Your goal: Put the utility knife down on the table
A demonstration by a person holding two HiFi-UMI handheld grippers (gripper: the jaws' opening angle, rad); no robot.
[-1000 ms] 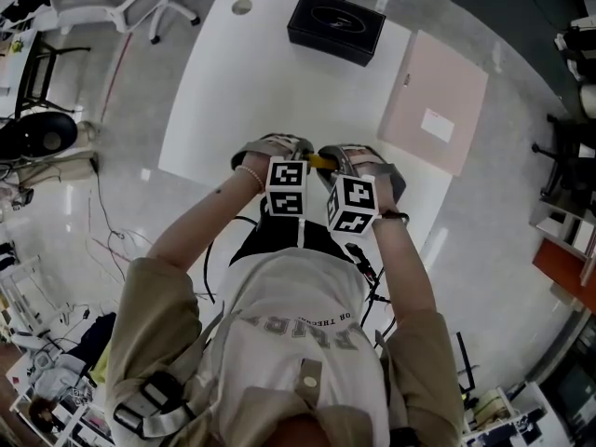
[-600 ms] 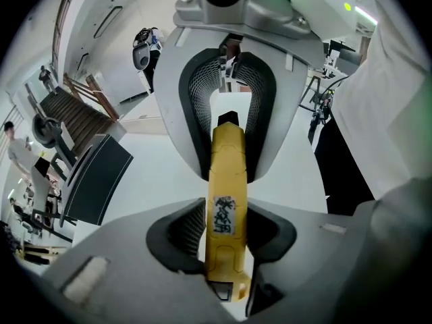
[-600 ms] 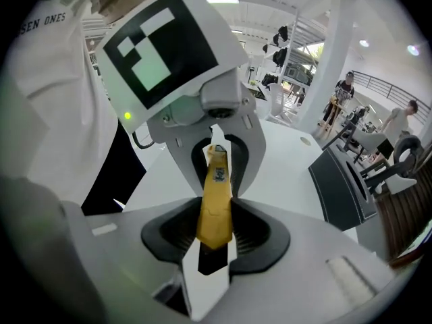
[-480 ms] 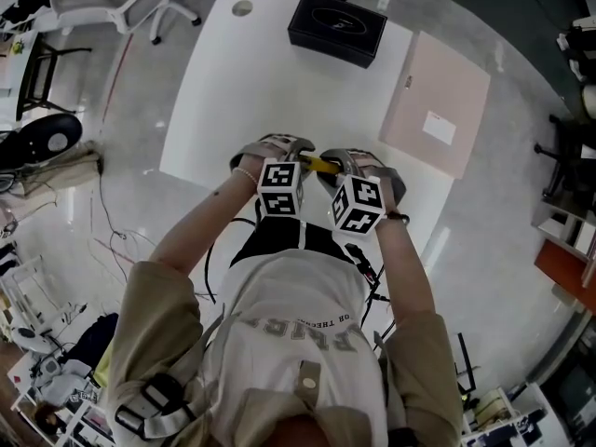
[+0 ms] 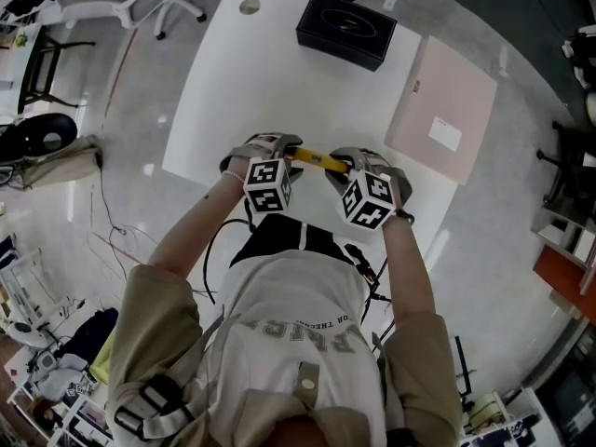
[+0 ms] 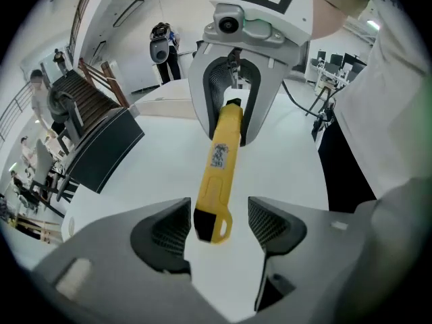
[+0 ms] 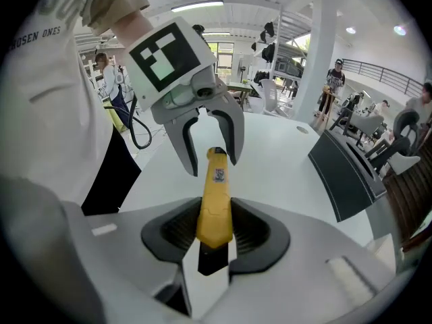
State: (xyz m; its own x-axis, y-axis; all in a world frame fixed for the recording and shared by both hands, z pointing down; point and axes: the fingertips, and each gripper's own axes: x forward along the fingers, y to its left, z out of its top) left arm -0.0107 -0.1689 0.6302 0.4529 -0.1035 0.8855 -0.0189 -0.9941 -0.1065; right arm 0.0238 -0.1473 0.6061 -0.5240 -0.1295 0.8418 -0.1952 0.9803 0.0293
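Knife first: the slim yellow plastic utility knife (image 7: 214, 201) looks light, stiff and smooth, best gripped across its handle's flat sides. The right gripper (image 7: 214, 231) clamps one end. The left gripper (image 6: 216, 225) has just been opening, pads clear of the other end. The knife hangs over the white table (image 5: 242, 82), near its front edge. A black rectangular case (image 5: 346, 28) at the far edge is closed, its contents hidden.

Utility knife (image 6: 216, 187) label (image 6: 220, 156) print illegible
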